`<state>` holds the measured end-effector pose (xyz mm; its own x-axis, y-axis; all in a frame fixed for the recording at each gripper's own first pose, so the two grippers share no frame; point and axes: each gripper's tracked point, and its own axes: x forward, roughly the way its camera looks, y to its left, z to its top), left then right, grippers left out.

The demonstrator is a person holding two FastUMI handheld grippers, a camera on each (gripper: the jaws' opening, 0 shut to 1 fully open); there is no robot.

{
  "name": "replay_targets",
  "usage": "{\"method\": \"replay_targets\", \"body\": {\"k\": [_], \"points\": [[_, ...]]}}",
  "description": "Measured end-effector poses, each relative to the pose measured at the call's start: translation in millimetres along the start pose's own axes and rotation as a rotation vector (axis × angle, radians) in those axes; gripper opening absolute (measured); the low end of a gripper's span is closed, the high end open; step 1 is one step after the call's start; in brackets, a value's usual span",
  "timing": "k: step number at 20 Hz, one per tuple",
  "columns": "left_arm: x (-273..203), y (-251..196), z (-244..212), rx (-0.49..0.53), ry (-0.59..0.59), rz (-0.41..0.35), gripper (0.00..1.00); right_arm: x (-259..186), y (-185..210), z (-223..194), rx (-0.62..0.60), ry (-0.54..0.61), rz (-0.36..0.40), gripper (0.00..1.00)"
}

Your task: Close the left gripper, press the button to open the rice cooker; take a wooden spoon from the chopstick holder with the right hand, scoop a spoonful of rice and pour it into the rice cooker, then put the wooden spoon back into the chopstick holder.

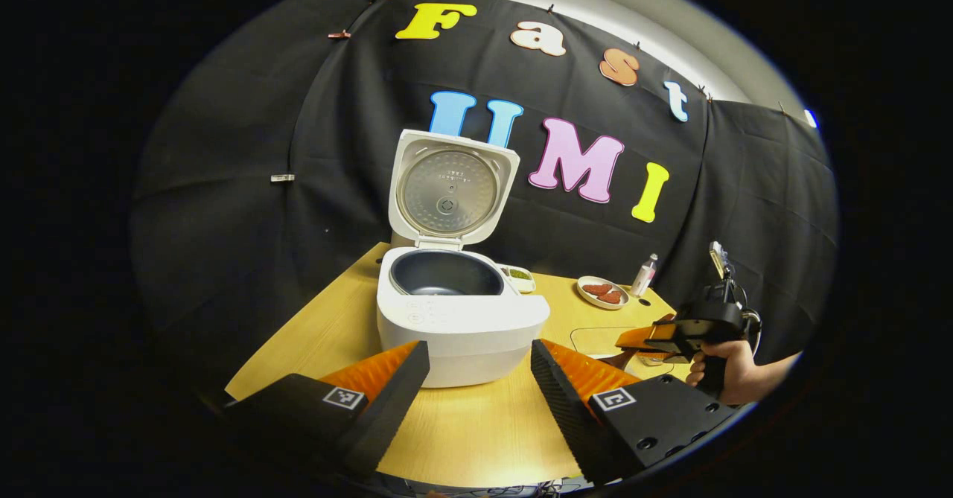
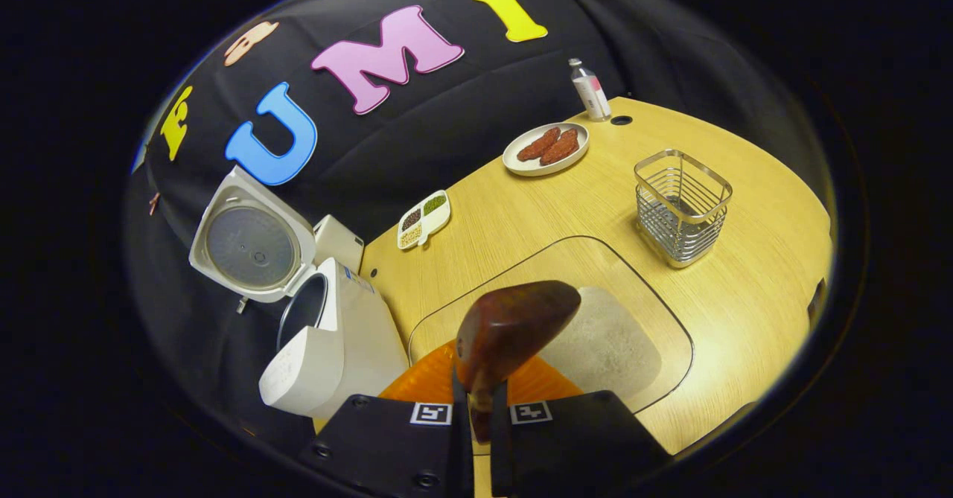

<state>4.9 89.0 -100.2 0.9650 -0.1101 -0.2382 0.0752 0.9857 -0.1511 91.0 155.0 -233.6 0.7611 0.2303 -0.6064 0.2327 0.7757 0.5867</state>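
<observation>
The rice cooker (image 1: 461, 312) stood open. The right gripper (image 2: 480, 401), clamped on the wooden spoon (image 2: 510, 330), hovered above the rice (image 2: 607, 345); scooping looked next. The left gripper (image 1: 476, 386) gaped empty.

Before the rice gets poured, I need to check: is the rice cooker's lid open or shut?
Open: the lid stands upright behind the rice cooker, baring the inner pot.

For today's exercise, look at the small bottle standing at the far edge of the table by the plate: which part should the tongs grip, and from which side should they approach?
Probably the straight body below the cap of the small bottle, with the tongs level. It stands upright, and its sides are parallel. Come from the open table side, since the booth wall is close behind it and the plate sits beside it.
</observation>
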Motion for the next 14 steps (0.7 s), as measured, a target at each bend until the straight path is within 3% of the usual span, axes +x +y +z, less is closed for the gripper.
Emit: {"method": "replay_targets", "body": {"k": [9,14], "points": [[5,-9,9,0.013,-0.014,-0.003,0.95,-9,-27,57,0.257,-0.042,-0.01,0.14],[3,-16,14,0.037,-0.02,-0.011,0.95,-18,-15,84,0.36,-0.059,0.031,0.14]]}}
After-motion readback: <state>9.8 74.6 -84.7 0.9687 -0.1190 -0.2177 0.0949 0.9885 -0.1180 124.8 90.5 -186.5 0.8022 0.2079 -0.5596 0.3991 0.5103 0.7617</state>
